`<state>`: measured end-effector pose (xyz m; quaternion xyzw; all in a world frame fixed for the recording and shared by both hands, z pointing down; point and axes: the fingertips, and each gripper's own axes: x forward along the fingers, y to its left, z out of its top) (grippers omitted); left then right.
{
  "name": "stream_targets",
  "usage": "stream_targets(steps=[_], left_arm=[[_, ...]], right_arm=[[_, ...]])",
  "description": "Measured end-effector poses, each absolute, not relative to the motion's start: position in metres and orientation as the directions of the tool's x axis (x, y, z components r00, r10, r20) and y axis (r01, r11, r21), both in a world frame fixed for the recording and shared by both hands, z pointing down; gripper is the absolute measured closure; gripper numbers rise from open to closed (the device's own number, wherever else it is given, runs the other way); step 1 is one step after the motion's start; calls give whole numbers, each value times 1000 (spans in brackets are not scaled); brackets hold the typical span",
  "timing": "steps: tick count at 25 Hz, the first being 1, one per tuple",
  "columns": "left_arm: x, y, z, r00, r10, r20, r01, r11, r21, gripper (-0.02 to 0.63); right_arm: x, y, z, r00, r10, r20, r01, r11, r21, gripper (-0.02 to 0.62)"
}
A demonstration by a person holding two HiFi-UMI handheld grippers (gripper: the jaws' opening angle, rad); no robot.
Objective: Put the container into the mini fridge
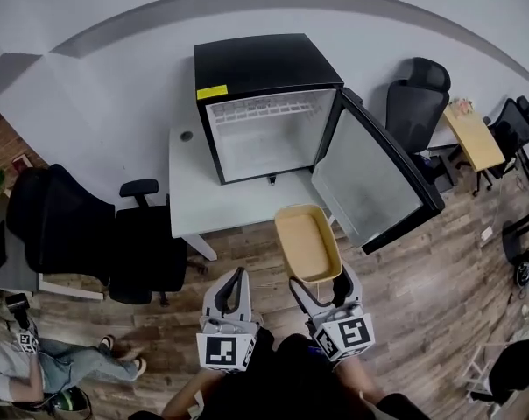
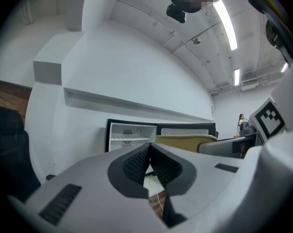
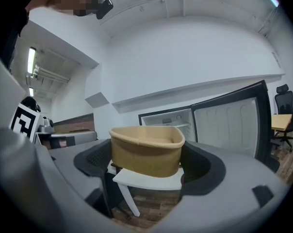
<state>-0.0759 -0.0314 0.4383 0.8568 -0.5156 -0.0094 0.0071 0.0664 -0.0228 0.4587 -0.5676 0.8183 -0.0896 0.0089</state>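
My right gripper [image 1: 319,280] has its jaws closed on the near end of the tan, round-cornered paper container [image 1: 307,241]. Its side walls are pressed between my two dark pads [image 3: 90,161], and its open top faces up. The rest of the tub sticks out forward past my fingertips, in the air above the front edge of the white table [image 1: 203,201]. Ahead on that table stands the black mini fridge [image 1: 266,70], its door [image 1: 375,175] swung open to the right and its white inside bare. My left gripper [image 1: 237,280] hangs just beside, jaws pressed together on nothing.
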Motion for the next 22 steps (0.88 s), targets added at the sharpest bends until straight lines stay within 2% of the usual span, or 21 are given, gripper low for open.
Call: stream_targets(steps=[10,22], left_arm=[[-83,-124,444,461,-887,-7,-886,-461,47,597],[-50,-228,428,328,-944,-31,-943,-329,44,597]], right_arm=[[69,-135,456,-326,-940,100,-941,313,-128,135],[101,-290,452,-411,-908,78,-911,405,-84,135]])
